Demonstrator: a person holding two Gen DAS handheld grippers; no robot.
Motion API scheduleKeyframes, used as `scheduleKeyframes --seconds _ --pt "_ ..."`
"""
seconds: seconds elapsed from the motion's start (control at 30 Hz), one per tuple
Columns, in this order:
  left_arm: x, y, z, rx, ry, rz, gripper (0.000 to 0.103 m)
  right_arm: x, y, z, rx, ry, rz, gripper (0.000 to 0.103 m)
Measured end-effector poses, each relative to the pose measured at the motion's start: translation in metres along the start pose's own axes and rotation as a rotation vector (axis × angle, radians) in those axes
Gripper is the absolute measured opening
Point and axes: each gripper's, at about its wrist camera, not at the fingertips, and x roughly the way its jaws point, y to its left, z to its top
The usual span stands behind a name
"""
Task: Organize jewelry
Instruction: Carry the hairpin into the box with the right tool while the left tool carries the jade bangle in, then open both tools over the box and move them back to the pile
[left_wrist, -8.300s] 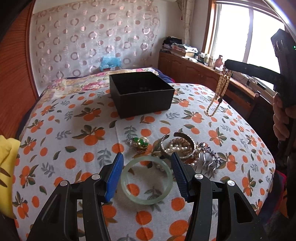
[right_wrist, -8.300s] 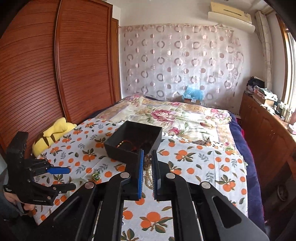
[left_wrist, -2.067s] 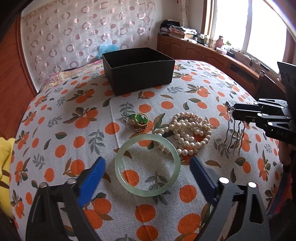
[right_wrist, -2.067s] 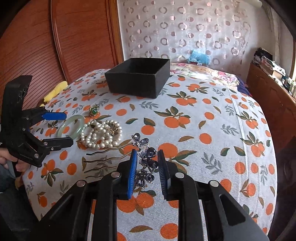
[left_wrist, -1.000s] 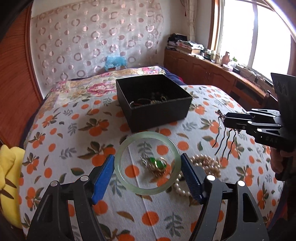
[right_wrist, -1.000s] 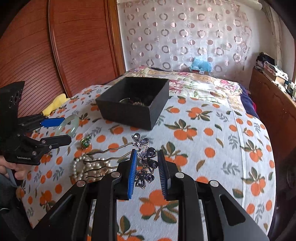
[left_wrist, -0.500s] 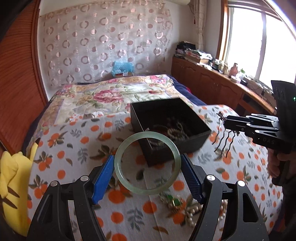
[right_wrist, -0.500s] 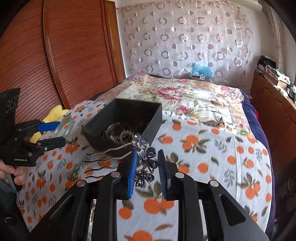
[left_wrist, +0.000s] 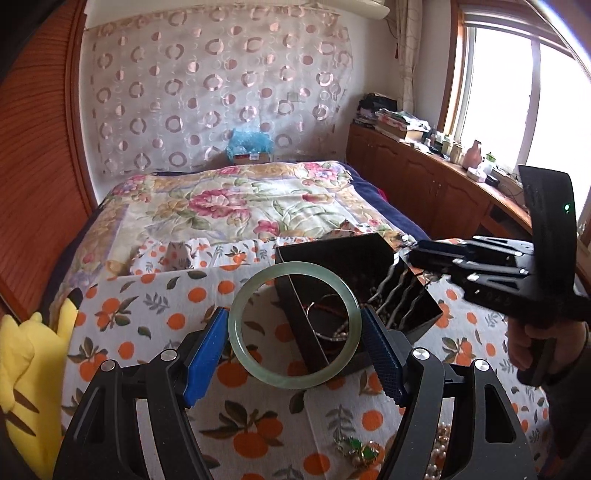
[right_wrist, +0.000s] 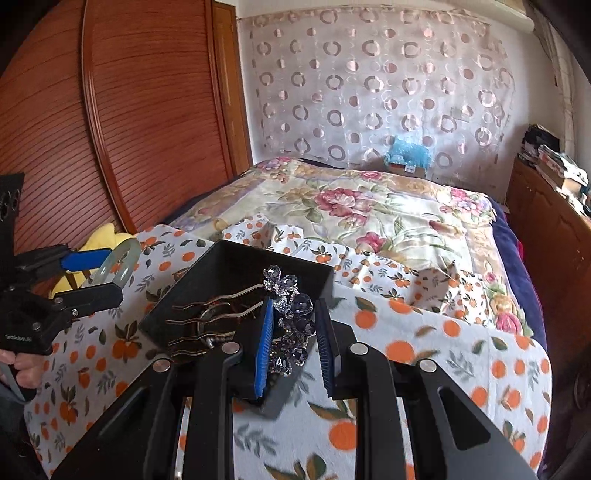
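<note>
Orange-printed white cloth (left_wrist: 155, 306) covers the near end of the bed, and on it stands the open black cardboard box (left_wrist: 369, 254), already holding bracelets and beads, which is likely why both pieces are carried above it. The left tongs (left_wrist: 293, 345), spread wide and tilted downward, clamp the pale green jade bangle (left_wrist: 293, 380) flat across its width, partly over the box's near corner. The right tongs (right_wrist: 293, 332), nearly closed and angled down, pinch the dark crystal flower hair comb (right_wrist: 295, 306) by its head, prongs over the box.
</note>
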Motion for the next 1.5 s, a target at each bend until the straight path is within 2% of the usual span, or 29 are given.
scheduleKeyframes --seconds 0.27,0.7,0.93,1.5 --pt "0.01 -0.001 0.009 0.019 0.01 -0.004 0.069 0.015 0.013 -0.004 -0.03 0.02 0.028 0.027" --pt "0.044 -0.027 0.03 0.087 0.025 -0.02 0.069 -0.012 -0.009 -0.007 0.018 -0.004 0.006 0.028" --pt "0.06 -0.035 0.029 0.113 0.056 -0.018 0.069 -0.023 -0.014 -0.016 0.036 -0.012 -0.003 0.028" --pt "0.066 -0.039 0.026 0.123 0.071 -0.014 0.069 -0.028 -0.012 -0.024 0.038 -0.004 0.0 0.028"
